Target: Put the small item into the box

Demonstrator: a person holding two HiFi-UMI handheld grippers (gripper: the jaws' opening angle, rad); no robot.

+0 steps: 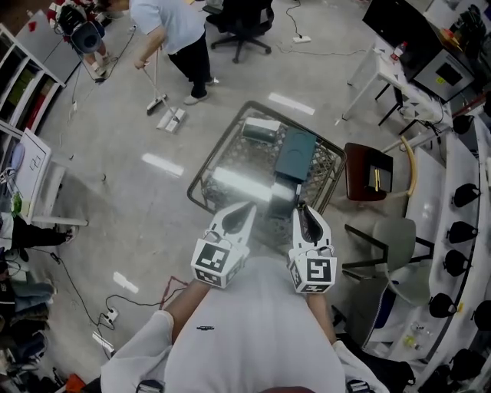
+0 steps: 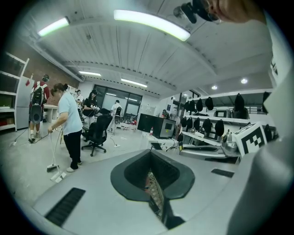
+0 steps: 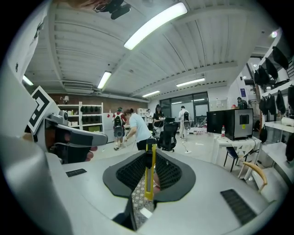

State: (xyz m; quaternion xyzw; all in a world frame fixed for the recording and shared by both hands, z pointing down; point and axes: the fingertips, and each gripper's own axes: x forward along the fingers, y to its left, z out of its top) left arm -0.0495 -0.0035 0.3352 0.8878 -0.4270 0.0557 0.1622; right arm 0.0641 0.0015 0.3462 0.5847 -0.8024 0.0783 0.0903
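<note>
My right gripper is shut on a thin yellow and black item that stands upright between its pads. My left gripper is shut with nothing in it. I hold both close to my chest, above the near edge of a mesh-topped table, and they point out level across the room. On the table lies a dark teal box, with a grey box behind it and a grey block in front. In the head view the yellow item is hidden.
A person sweeps the floor with a broom behind the table, near a black office chair. A brown stool and a grey chair stand to the right. A white desk is at the far right.
</note>
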